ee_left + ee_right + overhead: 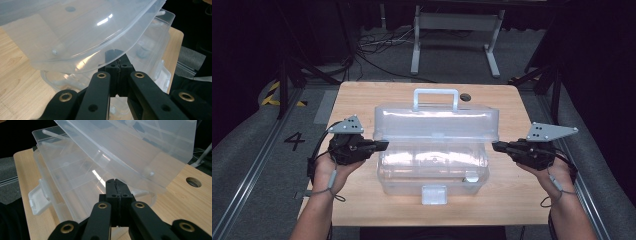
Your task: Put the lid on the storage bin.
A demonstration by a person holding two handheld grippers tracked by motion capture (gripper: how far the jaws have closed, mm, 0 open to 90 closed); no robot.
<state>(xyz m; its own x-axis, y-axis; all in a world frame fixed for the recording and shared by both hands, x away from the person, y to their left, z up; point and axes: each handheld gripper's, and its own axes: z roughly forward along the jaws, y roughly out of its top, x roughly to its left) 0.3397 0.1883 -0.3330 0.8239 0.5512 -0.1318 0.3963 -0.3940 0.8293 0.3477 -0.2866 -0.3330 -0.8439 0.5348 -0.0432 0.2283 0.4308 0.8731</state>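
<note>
A clear plastic toolbox [432, 165] sits in the middle of the bench [362, 100], its lid [437, 122] raised and leaning back, white handle [435, 97] on top, the front latch [434, 194] hanging loose toward the person. The left gripper [382, 145] is at the lid's left end and the right gripper [498, 146] at its right end, each with its jaws pressed together, nothing visibly pinched between them; they seem to prop the lid's lower edge rather than clamp it.

That is where I see the risk. With only closed tips under a slick, curved rim, the lid could slide off one tip and drop, or twist on its hinge if one hand rises faster than the other. A sideways push could also skid the light box across the bench.

From above, both hands look level, and the box sits well clear of the bench edges. The left gripper view shows what that misses: the tips [117, 62] tucked right beneath the lid's curved rim [100, 57]. The right gripper view shows the inner tray [75, 177] and a round hole [193, 182] in the bench beyond the lid.
</note>
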